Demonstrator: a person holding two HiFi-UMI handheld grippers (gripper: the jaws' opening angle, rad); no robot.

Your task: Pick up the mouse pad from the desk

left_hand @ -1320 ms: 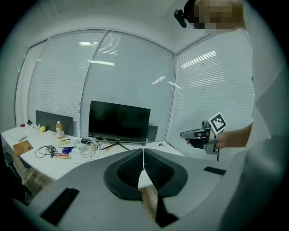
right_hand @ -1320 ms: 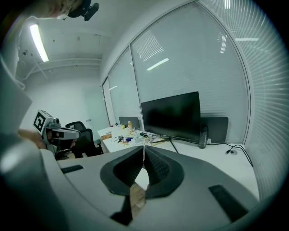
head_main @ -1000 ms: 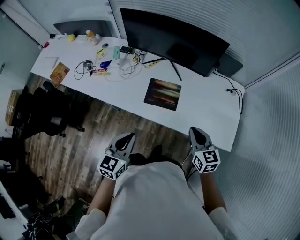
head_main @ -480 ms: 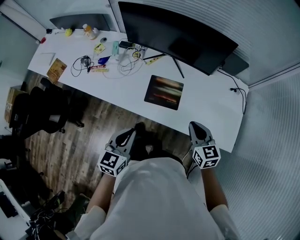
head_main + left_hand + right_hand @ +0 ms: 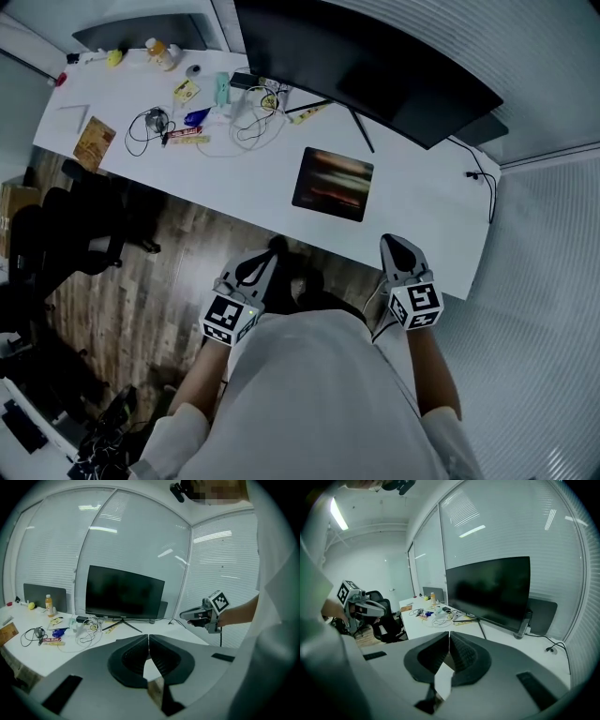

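The dark mouse pad [image 5: 333,184] lies flat on the white desk [image 5: 422,234], in front of the monitor's stand. Both grippers hover short of the desk's near edge, above the wooden floor, and neither touches the pad. My left gripper [image 5: 258,267] is to the pad's lower left and my right gripper [image 5: 394,242] to its lower right. In the left gripper view the jaws [image 5: 148,637] meet with nothing between them, and the right gripper [image 5: 201,616] shows beside them. The right gripper view also shows shut, empty jaws [image 5: 449,633]. Neither gripper view shows the pad.
A wide black monitor [image 5: 375,66] stands at the desk's back. Tangled cables and small items [image 5: 197,117], a bottle [image 5: 159,53] and a brown booklet [image 5: 91,142] crowd the desk's left half. A black office chair [image 5: 66,234] stands left of the desk. A cable [image 5: 480,183] runs along the right end.
Both grippers have moved forward towards the desk's near edge, the right one now close to it. The desk and pad sit nearer in the head view. The jaws stayed shut.
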